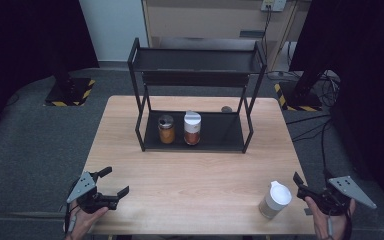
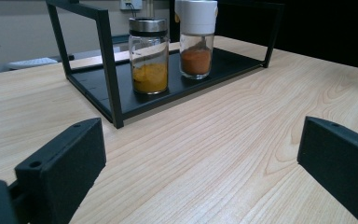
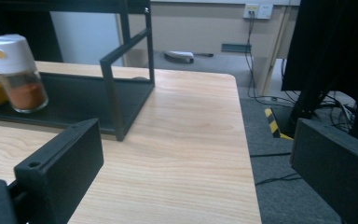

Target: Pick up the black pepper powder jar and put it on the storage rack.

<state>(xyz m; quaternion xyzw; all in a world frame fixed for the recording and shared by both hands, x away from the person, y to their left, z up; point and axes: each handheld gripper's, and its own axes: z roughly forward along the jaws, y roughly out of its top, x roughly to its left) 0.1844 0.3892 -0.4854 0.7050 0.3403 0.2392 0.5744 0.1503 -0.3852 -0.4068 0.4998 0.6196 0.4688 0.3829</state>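
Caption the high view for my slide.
Two open tools, left and right, flank a white-capped jar before a black rack holding two spice jars.

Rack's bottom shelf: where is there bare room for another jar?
The bottom shelf is bare to the right of the white-capped jar. Its left part is crowded by that jar and the yellow spice jar. The top shelf looks bare too.

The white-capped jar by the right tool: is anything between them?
No. In the high view the white-capped jar stands just left of the open right tool, with bare wooden table between them.
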